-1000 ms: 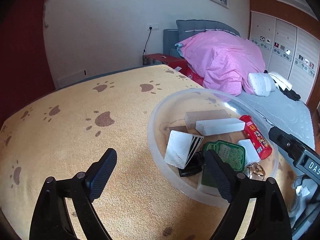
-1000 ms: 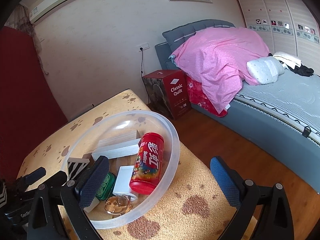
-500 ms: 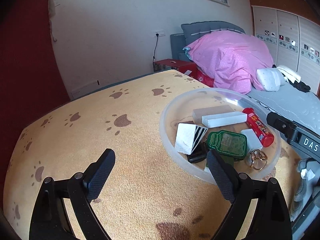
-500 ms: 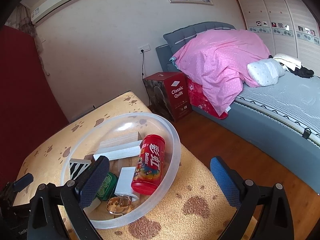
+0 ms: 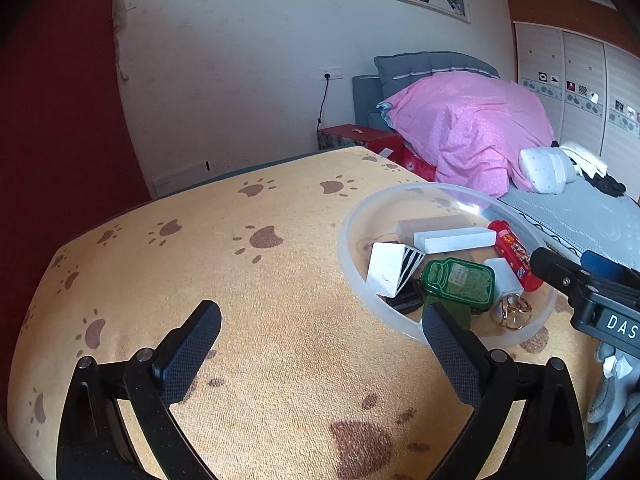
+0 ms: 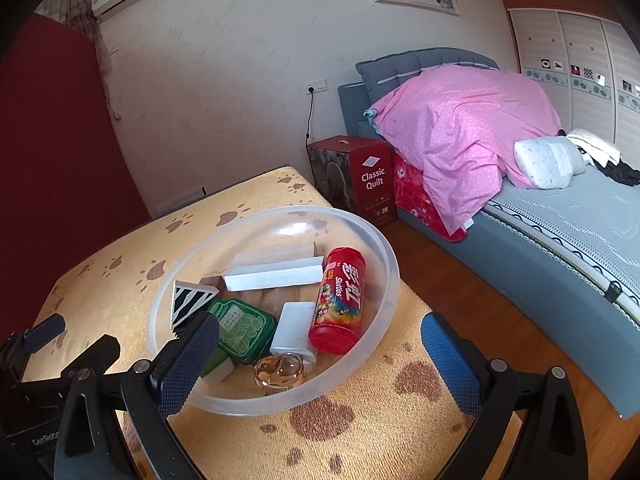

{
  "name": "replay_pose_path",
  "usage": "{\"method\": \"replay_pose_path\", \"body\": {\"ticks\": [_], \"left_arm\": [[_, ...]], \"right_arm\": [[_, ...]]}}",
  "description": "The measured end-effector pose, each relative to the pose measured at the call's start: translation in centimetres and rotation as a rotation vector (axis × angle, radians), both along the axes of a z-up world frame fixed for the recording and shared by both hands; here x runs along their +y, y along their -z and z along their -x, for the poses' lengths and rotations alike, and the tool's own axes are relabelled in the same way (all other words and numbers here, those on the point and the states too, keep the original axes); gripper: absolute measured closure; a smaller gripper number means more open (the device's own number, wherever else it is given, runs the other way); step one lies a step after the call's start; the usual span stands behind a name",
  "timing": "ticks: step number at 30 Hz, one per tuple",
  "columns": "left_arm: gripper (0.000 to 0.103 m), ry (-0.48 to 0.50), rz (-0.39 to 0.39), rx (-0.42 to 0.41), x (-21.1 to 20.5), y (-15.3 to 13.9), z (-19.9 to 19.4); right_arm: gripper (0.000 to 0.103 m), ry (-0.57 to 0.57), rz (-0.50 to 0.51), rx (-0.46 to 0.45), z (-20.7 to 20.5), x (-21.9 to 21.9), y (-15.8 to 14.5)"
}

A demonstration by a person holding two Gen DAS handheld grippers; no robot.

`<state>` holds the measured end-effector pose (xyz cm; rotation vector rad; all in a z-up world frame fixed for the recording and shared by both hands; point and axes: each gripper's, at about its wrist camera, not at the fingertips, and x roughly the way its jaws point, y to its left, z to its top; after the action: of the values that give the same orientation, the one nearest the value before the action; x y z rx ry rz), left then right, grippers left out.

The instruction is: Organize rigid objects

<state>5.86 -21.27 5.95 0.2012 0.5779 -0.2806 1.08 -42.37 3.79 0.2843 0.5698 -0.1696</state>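
Note:
A clear plastic bowl (image 5: 352, 216) (image 6: 384, 256) sits on a yellow paw-print cloth (image 5: 200, 264). In it lie a red Skittles can (image 6: 340, 300) (image 5: 510, 248), a green tin (image 6: 242, 328) (image 5: 458, 282), white blocks (image 6: 274, 276) (image 5: 454, 238), a striped wedge (image 6: 188, 304) (image 5: 394, 268), a white box (image 6: 294, 326) and a gold ring-like object (image 6: 280, 372). My left gripper (image 5: 320, 352) is open and empty, near the bowl's left front. My right gripper (image 6: 320, 360) is open and empty over the bowl's near rim; it also shows in the left wrist view (image 5: 576, 280).
The table's right edge drops to a wooden floor (image 6: 472, 280). A bed with a pink quilt (image 6: 460, 128) stands beyond, with a red box (image 6: 356, 176) beside it. The left gripper's body shows at the left of the right wrist view (image 6: 36, 360).
Both grippers have drawn back and up from the bowl; it looks smaller and farther in the left wrist view. Both stay open. The objects in the bowl have not moved.

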Motion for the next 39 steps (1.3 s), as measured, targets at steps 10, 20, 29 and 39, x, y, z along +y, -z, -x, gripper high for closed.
{"method": "replay_pose_path", "body": {"ticks": [10, 20, 29, 39], "left_arm": [[0.0, -0.059, -0.06, -0.021, -0.2, -0.1, 0.1], [0.0, -0.063, -0.061, -0.016, -0.1, -0.3, 0.4], [0.0, -0.077, -0.063, 0.003, -0.1, -0.2, 0.3], [0.0, -0.058, -0.054, 0.026, -0.2, 0.1, 0.1]], "right_arm": [[0.0, 0.0, 0.085, 0.033, 0.8, 1.2, -0.5], [0.0, -0.012, 0.162, 0.022, 1.0, 2.3, -1.0], [0.0, 0.003, 0.204, 0.018, 1.2, 2.6, -1.0], [0.0, 0.006, 0.26, 0.019, 1.1, 3.2, -0.7]]}}
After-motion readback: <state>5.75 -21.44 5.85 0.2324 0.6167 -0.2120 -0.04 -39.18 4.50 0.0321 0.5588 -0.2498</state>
